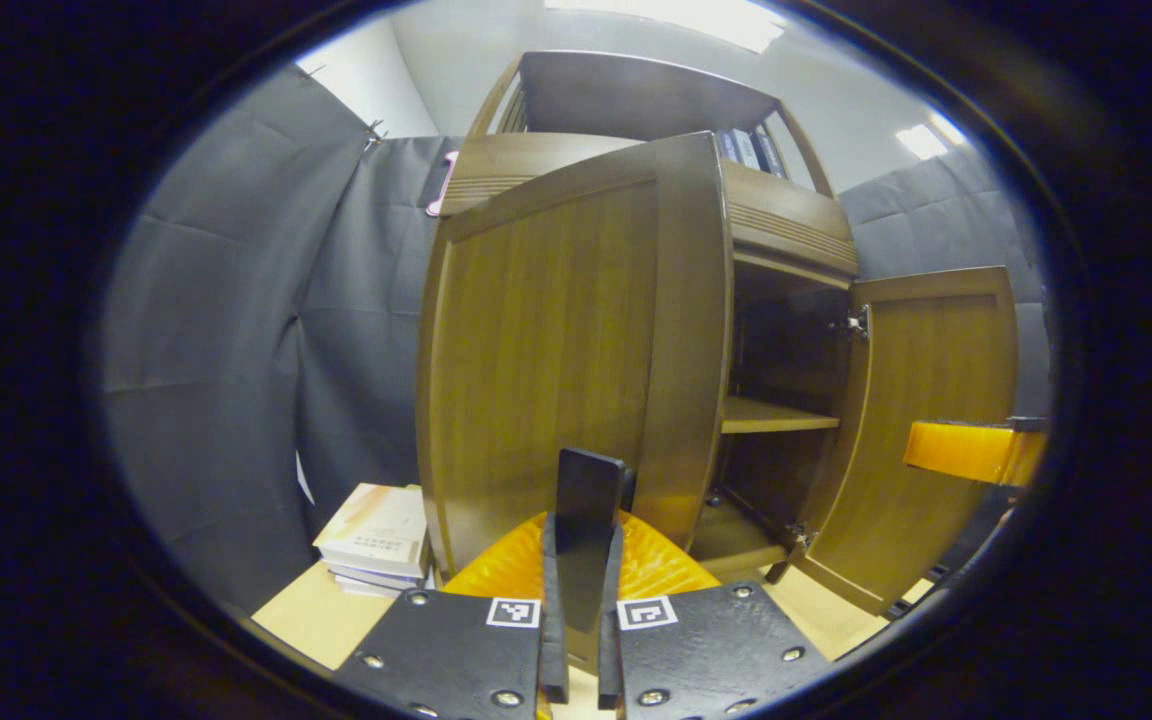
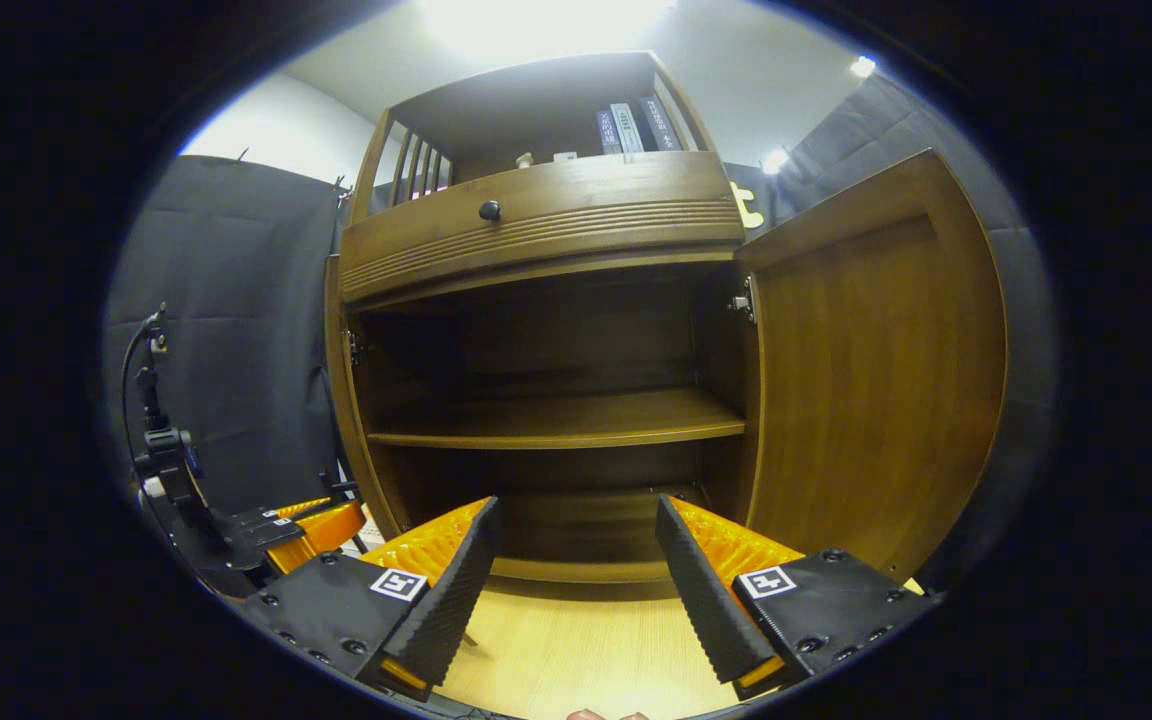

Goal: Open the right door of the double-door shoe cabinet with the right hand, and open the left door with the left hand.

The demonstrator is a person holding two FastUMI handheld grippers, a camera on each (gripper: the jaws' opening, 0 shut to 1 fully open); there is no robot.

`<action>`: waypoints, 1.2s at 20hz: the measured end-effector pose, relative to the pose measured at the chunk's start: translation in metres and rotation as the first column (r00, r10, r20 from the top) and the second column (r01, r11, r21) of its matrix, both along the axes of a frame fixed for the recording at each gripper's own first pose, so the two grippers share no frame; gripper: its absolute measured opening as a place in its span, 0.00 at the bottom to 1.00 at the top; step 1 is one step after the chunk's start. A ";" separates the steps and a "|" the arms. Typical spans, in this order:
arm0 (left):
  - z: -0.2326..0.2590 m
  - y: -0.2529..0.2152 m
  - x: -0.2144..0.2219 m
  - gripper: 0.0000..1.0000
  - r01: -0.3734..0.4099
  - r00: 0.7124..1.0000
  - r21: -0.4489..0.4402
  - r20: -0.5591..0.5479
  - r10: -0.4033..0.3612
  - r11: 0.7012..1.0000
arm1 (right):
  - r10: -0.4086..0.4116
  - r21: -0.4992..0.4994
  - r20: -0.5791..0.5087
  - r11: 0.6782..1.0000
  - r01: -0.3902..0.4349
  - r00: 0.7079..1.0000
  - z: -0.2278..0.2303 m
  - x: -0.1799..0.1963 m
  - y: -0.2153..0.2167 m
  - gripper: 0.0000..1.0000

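A: Look at your left gripper (image 1: 581, 590). What do its fingers do?

B: They are squeezed tight, almost closed. A dark flat handle (image 1: 588, 500) sticks up right between them, and both fingers press on it.

A: And where is the left door (image 1: 566, 350)?

B: Right in front of your left jaws and very close. It is swung out toward you, and the handle sits at its lower free edge. To the right of the jaws you can see past the door into the shoe cabinet (image 1: 786, 230), with a shelf (image 1: 776, 415) inside.

A: What about the right door (image 1: 921, 420)?

B: In the left gripper view it stands far to the right of the jaws, swung wide open. Your right gripper (image 2: 576, 590) shows there too as a bit at the right edge, just in front of that door.

A: Is your right gripper holding anything?

B: No. Its fingers are spread wide apart with nothing between them. Straight ahead of those jaws is the open inside of the cabinet. The right door is up and to the right of them, not touching.

A: Anything else?

B: A stack of books (image 1: 376, 540) lies on the wooden floor (image 2: 576, 660), down to the left of your left jaws. Up above the jaws there is a drawer with a round knob (image 2: 489, 210).
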State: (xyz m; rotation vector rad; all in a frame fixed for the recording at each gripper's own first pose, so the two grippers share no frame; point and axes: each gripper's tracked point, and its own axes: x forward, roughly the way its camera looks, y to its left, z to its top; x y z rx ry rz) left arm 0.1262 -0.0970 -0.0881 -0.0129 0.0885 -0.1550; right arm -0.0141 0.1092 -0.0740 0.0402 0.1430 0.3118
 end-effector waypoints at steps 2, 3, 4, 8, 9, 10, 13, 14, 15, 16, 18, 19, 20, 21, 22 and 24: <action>0.000 0.015 -0.009 0.16 -0.012 1.000 -0.007 0.005 0.012 1.000 | -0.011 0.002 0.000 1.000 0.011 1.000 -0.001 -0.005 -0.001 0.98; 0.001 0.022 -0.013 0.16 -0.018 1.000 -0.008 0.008 0.018 1.000 | -0.016 0.004 0.000 1.000 0.016 1.000 -0.001 -0.007 -0.001 1.00; 0.002 0.028 -0.017 0.15 -0.021 1.000 -0.010 0.010 0.021 1.000 | -0.018 0.007 0.000 1.000 0.018 1.000 -0.001 -0.009 -0.001 0.97; 0.004 0.058 -0.023 0.14 -0.023 0.999 -0.017 0.025 0.024 1.000 | -0.008 0.008 -0.003 1.000 0.008 1.000 -0.002 -0.014 0.006 0.92; 0.005 0.065 -0.025 0.14 -0.022 0.999 -0.028 0.024 0.022 0.999 | -0.003 0.007 -0.004 1.000 0.003 1.000 -0.002 -0.015 0.008 0.92; 0.003 0.072 -0.030 0.13 -0.018 1.000 -0.043 0.024 0.019 0.999 | 0.002 0.008 -0.004 1.000 -0.002 1.000 -0.002 -0.015 0.010 0.92; 0.009 0.093 -0.036 0.14 0.008 0.999 -0.068 0.035 -0.006 0.998 | 0.010 0.006 -0.005 1.000 -0.010 1.000 0.000 -0.015 0.015 0.93; 0.009 0.103 -0.039 0.14 0.013 0.999 -0.061 0.038 -0.010 0.998 | 0.011 0.005 -0.007 1.000 -0.011 1.000 0.000 -0.015 0.016 0.93; 0.010 0.118 -0.040 0.14 0.001 0.999 -0.043 0.041 0.001 0.999 | 0.010 0.003 -0.007 1.000 -0.010 1.000 0.002 -0.015 0.016 0.93; 0.004 0.134 -0.029 0.13 -0.030 0.998 -0.031 0.058 0.031 0.999 | 0.007 -0.002 -0.008 1.000 -0.007 1.000 0.002 -0.014 0.015 0.93; 0.008 0.165 -0.038 0.02 -0.032 0.998 -0.016 0.053 0.033 0.999 | 0.000 -0.014 -0.014 1.000 0.000 1.000 0.001 -0.013 0.014 0.98; 0.009 0.179 -0.037 0.02 -0.027 0.998 -0.028 0.060 0.029 0.999 | -0.009 -0.023 -0.016 1.000 0.009 1.000 0.002 -0.012 0.012 0.98; 0.010 0.190 -0.038 0.03 -0.007 0.998 -0.051 0.060 0.010 0.999 | -0.017 -0.029 -0.019 0.999 0.016 1.000 0.002 -0.011 0.009 0.98; 0.011 0.201 -0.036 0.04 0.007 0.998 -0.073 0.062 -0.002 0.997 | -0.023 -0.032 -0.021 0.999 0.022 1.000 0.004 -0.009 0.008 0.98; 0.012 0.215 -0.036 0.03 0.014 0.998 -0.087 0.062 -0.009 0.996 | -0.030 -0.036 -0.017 0.999 0.030 0.999 0.006 -0.009 0.006 0.98; 0.013 0.227 -0.036 0.03 0.047 0.997 -0.102 0.059 -0.041 0.994 | -0.049 -0.053 -0.004 0.997 0.048 0.999 0.011 -0.007 0.001 0.98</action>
